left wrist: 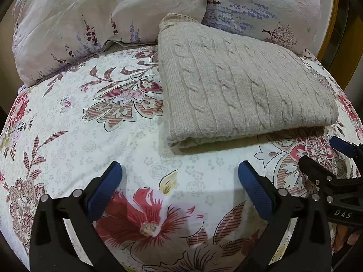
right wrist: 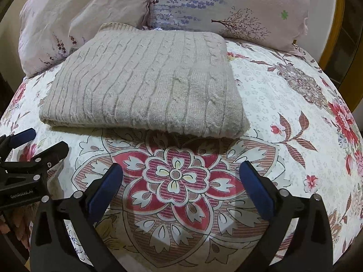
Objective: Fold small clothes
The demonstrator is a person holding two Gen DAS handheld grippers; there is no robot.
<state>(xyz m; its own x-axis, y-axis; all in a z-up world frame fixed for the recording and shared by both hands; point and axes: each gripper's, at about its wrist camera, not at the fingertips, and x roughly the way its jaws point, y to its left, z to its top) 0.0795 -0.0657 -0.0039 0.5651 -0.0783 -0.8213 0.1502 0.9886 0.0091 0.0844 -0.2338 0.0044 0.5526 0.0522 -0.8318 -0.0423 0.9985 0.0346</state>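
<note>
While both tools sit low in their own views with nothing between their blue pads, the left gripper [left wrist: 179, 174] and the right gripper [right wrist: 181, 174] are each spread wide and hold nothing. Under them lies only the flowered bedspread [left wrist: 68, 117].

Just beyond, in the middle of each frame, the folded sweater [left wrist: 238, 90] rests flat on the bedspread as a thick rectangle, its rolled fold edge facing the grippers. In the left view it sits up and to the right of the jaws; in the right view the sweater [right wrist: 145, 86] sits up and slightly left. So it lies ahead and between the two tools, neither touching it. Its long axis runs across the frame, roughly parallel to the line joining the grippers, with the cable ribs running away from them. The right gripper looks a little nearer the fold edge, though the difference is small.

Farthest off, along the top of both frames, two pillows [left wrist: 90, 22] lean behind the sweater's far edge.
</note>
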